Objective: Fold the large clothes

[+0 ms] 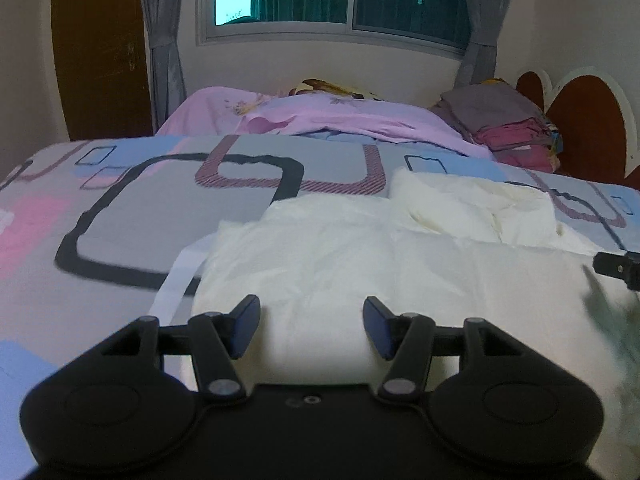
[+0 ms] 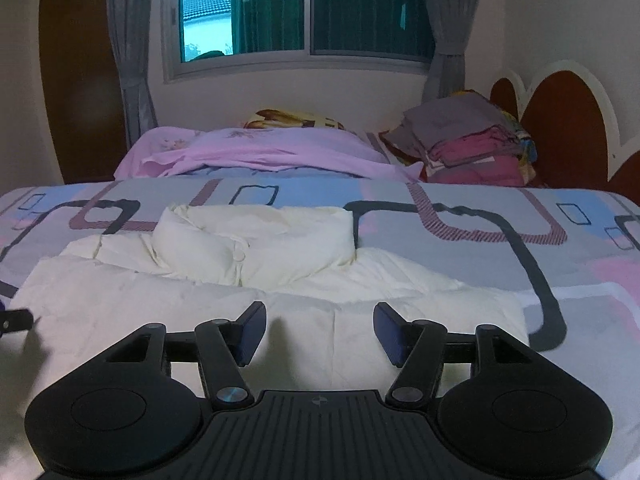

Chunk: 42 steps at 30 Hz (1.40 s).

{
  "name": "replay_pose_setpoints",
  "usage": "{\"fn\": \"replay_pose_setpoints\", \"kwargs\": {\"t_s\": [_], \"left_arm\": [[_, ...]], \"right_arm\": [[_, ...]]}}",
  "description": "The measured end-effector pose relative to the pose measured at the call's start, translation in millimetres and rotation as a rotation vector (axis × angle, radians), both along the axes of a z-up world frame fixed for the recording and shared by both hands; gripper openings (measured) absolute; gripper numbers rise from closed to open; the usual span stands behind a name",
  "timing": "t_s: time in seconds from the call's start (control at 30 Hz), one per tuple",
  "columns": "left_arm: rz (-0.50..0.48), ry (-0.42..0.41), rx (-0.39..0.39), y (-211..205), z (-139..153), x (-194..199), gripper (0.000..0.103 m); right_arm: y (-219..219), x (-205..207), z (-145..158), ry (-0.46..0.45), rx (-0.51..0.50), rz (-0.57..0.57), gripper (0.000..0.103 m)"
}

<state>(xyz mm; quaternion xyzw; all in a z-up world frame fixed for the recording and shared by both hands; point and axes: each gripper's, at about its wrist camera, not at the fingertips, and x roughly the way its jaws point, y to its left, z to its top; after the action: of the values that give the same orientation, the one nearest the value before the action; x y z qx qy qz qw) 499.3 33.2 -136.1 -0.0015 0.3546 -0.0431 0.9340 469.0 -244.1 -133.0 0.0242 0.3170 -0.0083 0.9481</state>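
Left wrist view. The left gripper (image 1: 311,326) is seen at the bottom centre of the frame, its jaws parted about halfway with nothing gripped between them; only the cream garment (image 1: 360,256) lies beneath the gap. The garment is spread flat across the lower middle and right of the frame on a patterned bedspread (image 1: 132,208), with its bulkier folded part toward the upper right. A white strap (image 1: 176,280) is shown trailing off the garment's left edge. A small part of the right gripper (image 1: 618,266) is visible at the right edge, just above the cloth.

Right wrist view. The right gripper (image 2: 320,332) is seen at the bottom centre, its jaws likewise parted about halfway and empty, above the near edge of the cream garment (image 2: 224,312). The garment's thick rolled collar part (image 2: 256,240) is shown in the middle of the frame. A tip of the left gripper (image 2: 16,320) is seen at the left edge.

In the upper part of both frames a pink sheet (image 2: 256,152), a stack of folded clothes (image 2: 472,144), a window (image 2: 304,12) and grey curtains (image 2: 128,60) are shown.
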Motion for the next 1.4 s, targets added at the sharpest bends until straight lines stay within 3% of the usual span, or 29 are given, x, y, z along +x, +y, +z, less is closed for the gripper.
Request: {"fn": "replay_pose_setpoints", "kwargs": {"t_s": [0.17,0.3,0.6,0.83,1.1,1.27,1.4], "left_arm": [[0.030,0.034,0.041,4,-23,22,0.058],[0.070,0.068,0.019,19,-41,32,0.060],[0.065,0.004,0.068,13,-52,28,0.061],[0.070,0.096,0.063,16,-38,37,0.060],[0.071,0.088,0.054,10,-12,14,0.060],[0.033,0.070,0.025,0,2,-7,0.060],[0.008,0.093,0.038,-9,-7,-20,0.061]], "right_arm": [[-8,18,-30,0.041,-0.044,-0.024,0.060],[-17,19,-49,0.057,-0.032,-0.029,0.060],[-11,19,-70,0.026,-0.090,0.001,0.060],[-13,24,-48,0.080,-0.068,0.024,0.060],[-2,-7,-9,0.006,-0.010,0.056,0.060],[-1,-24,-9,0.019,-0.011,0.060,0.060],[-8,-36,-22,0.058,-0.023,0.044,0.060]]}}
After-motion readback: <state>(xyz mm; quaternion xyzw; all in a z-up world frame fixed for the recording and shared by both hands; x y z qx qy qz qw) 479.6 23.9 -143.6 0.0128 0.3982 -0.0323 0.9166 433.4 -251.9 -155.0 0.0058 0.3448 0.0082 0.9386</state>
